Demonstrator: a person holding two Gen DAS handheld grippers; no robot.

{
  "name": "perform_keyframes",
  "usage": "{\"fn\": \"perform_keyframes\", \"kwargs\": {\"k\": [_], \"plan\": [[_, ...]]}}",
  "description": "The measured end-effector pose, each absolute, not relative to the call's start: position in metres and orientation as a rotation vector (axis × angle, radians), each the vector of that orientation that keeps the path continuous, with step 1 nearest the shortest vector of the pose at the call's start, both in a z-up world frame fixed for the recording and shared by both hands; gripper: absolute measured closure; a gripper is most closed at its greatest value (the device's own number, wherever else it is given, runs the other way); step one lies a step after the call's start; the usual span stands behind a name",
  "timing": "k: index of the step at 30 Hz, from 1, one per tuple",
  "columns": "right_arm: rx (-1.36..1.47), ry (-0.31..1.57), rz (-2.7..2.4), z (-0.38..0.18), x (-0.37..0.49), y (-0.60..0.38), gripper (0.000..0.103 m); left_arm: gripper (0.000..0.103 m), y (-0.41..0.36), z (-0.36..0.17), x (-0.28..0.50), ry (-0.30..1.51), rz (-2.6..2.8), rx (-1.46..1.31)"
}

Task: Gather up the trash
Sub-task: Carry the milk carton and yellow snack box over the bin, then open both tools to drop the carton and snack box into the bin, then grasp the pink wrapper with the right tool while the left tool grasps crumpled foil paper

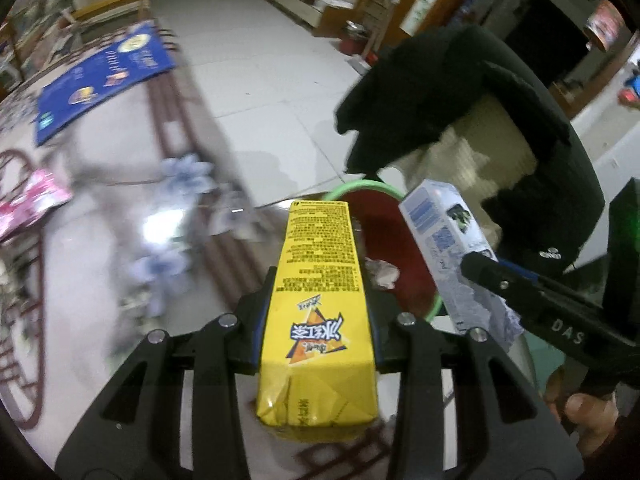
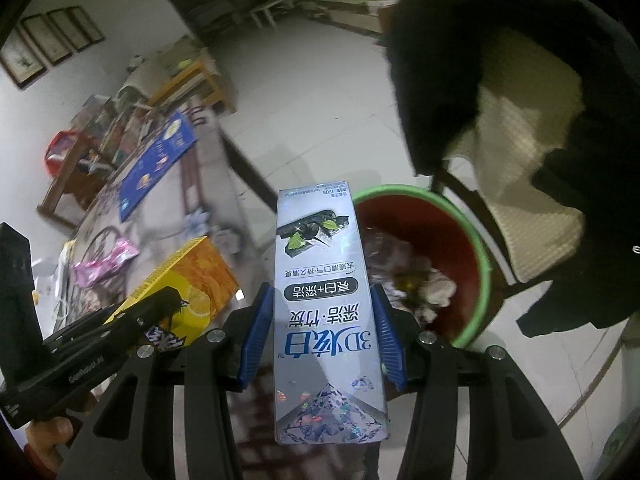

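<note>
My left gripper (image 1: 318, 292) is shut on a yellow drink carton (image 1: 316, 280), held over the table edge and pointing at a red bin with a green rim (image 1: 394, 240). My right gripper (image 2: 324, 320) is shut on a silver toothpaste box (image 2: 320, 280), with its far end near the bin (image 2: 456, 256). The bin holds crumpled wrappers (image 2: 416, 284). In the left wrist view the right gripper (image 1: 480, 268) and toothpaste box (image 1: 448, 236) show at right, over the bin. In the right wrist view the left gripper (image 2: 160, 304) and yellow carton (image 2: 188, 280) show at left.
A pink wrapper (image 1: 32, 200) and crumpled blue-white paper (image 1: 180, 176) lie on the patterned table. A blue leaflet (image 1: 100, 80) lies farther back. A chair draped with a black jacket (image 1: 480, 100) stands right behind the bin. Tiled floor lies beyond.
</note>
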State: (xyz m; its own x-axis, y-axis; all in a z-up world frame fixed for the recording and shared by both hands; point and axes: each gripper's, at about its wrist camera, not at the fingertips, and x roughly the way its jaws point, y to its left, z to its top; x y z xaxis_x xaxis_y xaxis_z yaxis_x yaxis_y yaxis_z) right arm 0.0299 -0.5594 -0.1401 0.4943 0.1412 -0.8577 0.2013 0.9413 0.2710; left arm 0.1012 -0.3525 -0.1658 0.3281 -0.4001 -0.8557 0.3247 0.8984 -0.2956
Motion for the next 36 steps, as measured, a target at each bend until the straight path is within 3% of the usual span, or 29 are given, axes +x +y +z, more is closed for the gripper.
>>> {"fn": "perform_keyframes", "kwargs": {"k": [7,8,9,10,11,14,18,24,31,34,36], "plan": [[0.38,1.058,-0.125,-0.152,0.026,-0.605,0.055,0.067,-0.41,-0.177,0.114,1.171,-0.56,-0.042],[0.381,1.053,-0.134,-0.153,0.027,-0.611,0.053,0.063,-0.414,-0.177,0.116,1.168,-0.565,-0.042],[0.378,1.052,-0.14,-0.154,0.028,-0.613,0.053,0.047,-0.418,-0.177,0.119,1.164,-0.566,-0.043],[0.371,1.049,-0.153,-0.156,0.028,-0.616,0.046,0.04,-0.42,-0.175,0.122,1.154,-0.569,-0.051],[0.37,1.044,-0.164,-0.156,0.029,-0.618,0.039,0.037,-0.42,-0.173,0.123,1.141,-0.569,-0.057],[0.376,1.036,-0.177,-0.157,0.031,-0.622,0.039,0.037,-0.411,-0.169,0.126,1.123,-0.556,-0.046],[0.375,1.037,-0.158,-0.155,0.04,-0.61,0.039,0.037,-0.368,-0.167,0.13,1.103,-0.466,-0.072],[0.309,1.057,-0.041,-0.152,0.067,-0.557,0.039,0.036,-0.242,-0.17,0.129,1.075,-0.155,-0.148],[0.18,1.074,0.187,-0.151,0.111,-0.443,0.038,0.024,-0.093,-0.18,0.111,1.043,0.241,-0.249],[0.061,1.088,0.326,-0.153,0.13,-0.382,0.028,0.019,-0.064,-0.199,0.117,1.067,0.292,-0.214],[-0.061,1.106,0.414,-0.158,0.141,-0.338,0.028,0.019,-0.057,-0.216,0.127,1.099,0.286,-0.179]]}}
